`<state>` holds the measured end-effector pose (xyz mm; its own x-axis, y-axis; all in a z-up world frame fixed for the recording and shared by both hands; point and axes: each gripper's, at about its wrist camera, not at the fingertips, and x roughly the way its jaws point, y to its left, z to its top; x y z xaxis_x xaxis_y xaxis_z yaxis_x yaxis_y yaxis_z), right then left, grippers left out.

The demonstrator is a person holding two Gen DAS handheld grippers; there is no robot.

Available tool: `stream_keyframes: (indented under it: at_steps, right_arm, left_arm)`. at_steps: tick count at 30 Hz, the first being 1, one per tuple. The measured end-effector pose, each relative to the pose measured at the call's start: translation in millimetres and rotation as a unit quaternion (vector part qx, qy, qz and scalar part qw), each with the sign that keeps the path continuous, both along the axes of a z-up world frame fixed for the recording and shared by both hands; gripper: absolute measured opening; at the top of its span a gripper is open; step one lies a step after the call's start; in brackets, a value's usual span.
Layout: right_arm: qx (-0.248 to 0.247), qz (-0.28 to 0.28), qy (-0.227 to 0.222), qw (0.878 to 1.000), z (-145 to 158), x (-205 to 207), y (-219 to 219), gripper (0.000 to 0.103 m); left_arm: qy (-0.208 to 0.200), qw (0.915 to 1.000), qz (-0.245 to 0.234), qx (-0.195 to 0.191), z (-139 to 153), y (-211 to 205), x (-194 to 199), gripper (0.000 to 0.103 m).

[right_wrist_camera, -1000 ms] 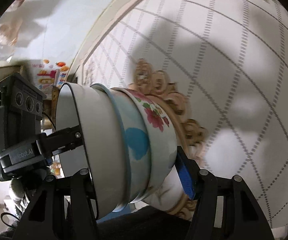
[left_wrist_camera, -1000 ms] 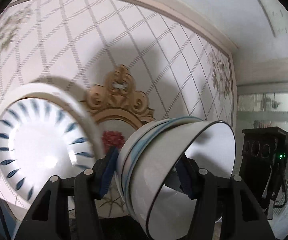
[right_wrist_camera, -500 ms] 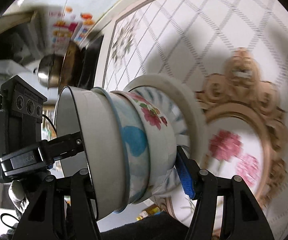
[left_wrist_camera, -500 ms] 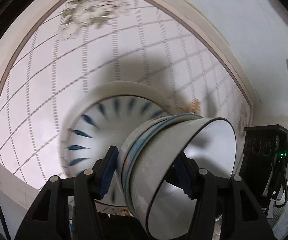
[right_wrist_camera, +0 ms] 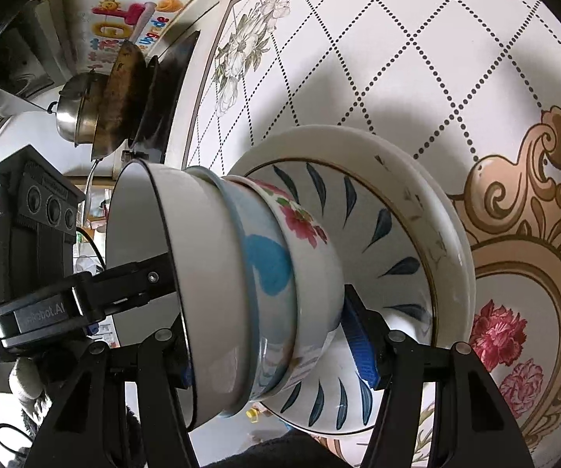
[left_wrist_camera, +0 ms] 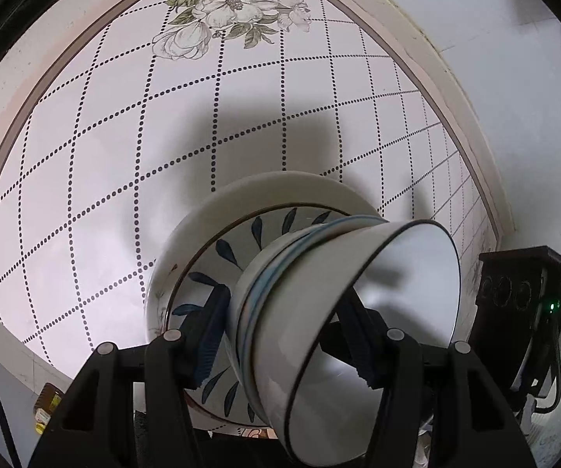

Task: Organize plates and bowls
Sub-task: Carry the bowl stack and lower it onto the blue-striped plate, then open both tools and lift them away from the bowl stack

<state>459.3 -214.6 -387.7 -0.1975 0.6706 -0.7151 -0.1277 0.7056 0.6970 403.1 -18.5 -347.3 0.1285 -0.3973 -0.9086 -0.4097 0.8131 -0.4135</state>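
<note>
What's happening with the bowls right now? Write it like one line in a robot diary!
left gripper: shut on bowl stack | right gripper: shut on bowl stack | stack: three nested, tilted | below: blue-leaf plate on tiled table

Black fingers point(right_wrist_camera: 362, 347) (blue pads), silver screws point(right_wrist_camera: 393, 336).

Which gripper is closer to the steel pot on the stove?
Left, probably. The left gripper holds the bowls from the side toward the pot; the right gripper holds them from the far side.
</note>
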Motion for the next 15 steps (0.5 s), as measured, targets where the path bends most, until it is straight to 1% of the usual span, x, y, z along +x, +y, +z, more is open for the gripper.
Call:
stream_keyframes:
  at_steps: [8,10,12,15]
  right_arm:
    - [-0.008,-0.006,0.007,1.000,-2,2,-1,0.063]
    - [-0.009,-0.008,0.013,1.000,-3,1,-2,0.063]
    - [-0.011,-0.007,0.016,1.000,-3,1,-2,0.063]
    - [-0.015,-0.006,0.020,1.000,-3,0,-2,0.063]
  left_arm:
    - [-0.003,0.9999,-0.014,0.005,-1,-3,0,0.054]
    - [-0.004,0.9996,-0.021,0.016,0,-8,1,0.054]
    - [-0.006,0.9989,-0.031,0.036,4,-12,2,0.053]
    - [-0.005,0.9980,-0.038,0.051,8,-13,3,0.052]
